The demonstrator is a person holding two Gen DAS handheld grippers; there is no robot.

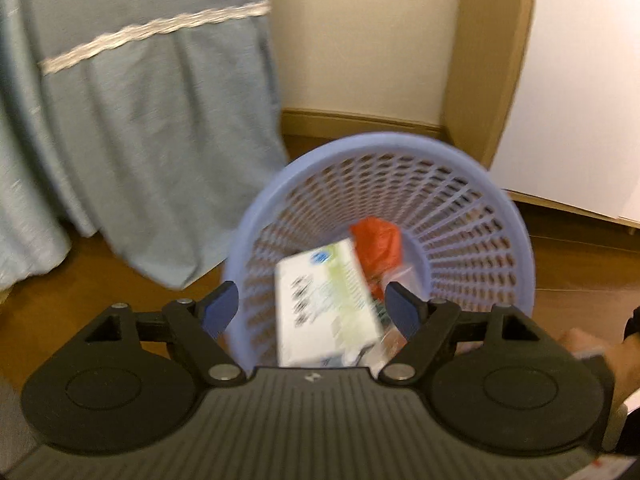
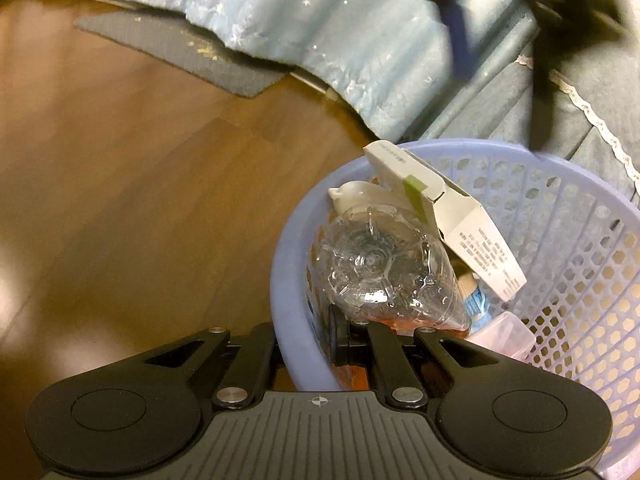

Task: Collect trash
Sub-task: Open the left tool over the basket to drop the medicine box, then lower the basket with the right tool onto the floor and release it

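Box (image 1: 326, 308) tilted in basket (image 1: 460, 168), long axis up-down, blurred, lower end cut off. Left gripper (image 1: 316, 308) fingers wide, empty. Right gripper (image 2: 344, 340) fingers pinch basket rim; bottle (image 2: 380, 268) base faces camera.

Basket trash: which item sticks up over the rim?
The white carton: its top corner rises above the basket rim; the clear bottle and red bag sit lower.

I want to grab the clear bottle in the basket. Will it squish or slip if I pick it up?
The bottle looks like thin, crinkled clear plastic, so it would probably squish a bit. It seems empty, so likely light. Its sides look smooth and round, so it might slip or roll; here it leans against the white box inside the basket.
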